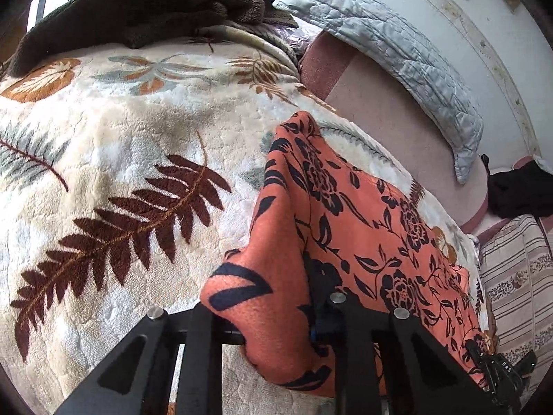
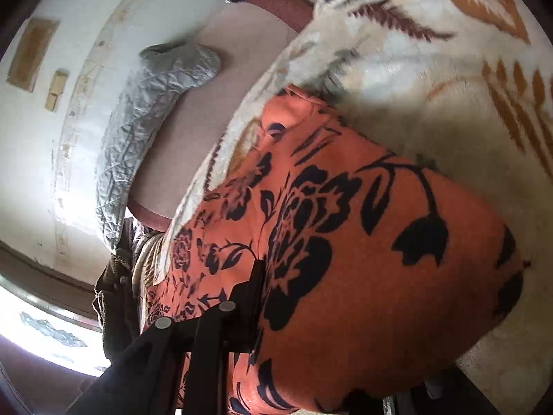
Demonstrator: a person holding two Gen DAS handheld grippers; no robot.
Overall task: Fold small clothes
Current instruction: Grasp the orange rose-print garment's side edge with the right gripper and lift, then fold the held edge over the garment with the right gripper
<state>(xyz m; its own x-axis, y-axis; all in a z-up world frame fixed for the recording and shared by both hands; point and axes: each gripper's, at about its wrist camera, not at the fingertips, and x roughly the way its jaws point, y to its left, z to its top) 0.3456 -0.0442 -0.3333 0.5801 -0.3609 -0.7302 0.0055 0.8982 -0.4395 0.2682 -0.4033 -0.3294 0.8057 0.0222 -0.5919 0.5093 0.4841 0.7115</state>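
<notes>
A: How far along is the fold?

B: Early, I'd judge. The orange floral garment (image 1: pixel 373 228) lies on the leaf-patterned blanket (image 1: pixel 103 145) on the bed, one edge lifted. The left gripper (image 1: pixel 276 314) and right gripper (image 2: pixel 262 297) each have their jaws pinching its cloth.

A: Any writing?

B: Only "DAS" on a black part at the left view's lower right.

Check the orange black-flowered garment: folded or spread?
Partly folded: the orange fleece garment with black flowers has an edge doubled over and bunched, lying on the cream leaf-patterned blanket.
</notes>
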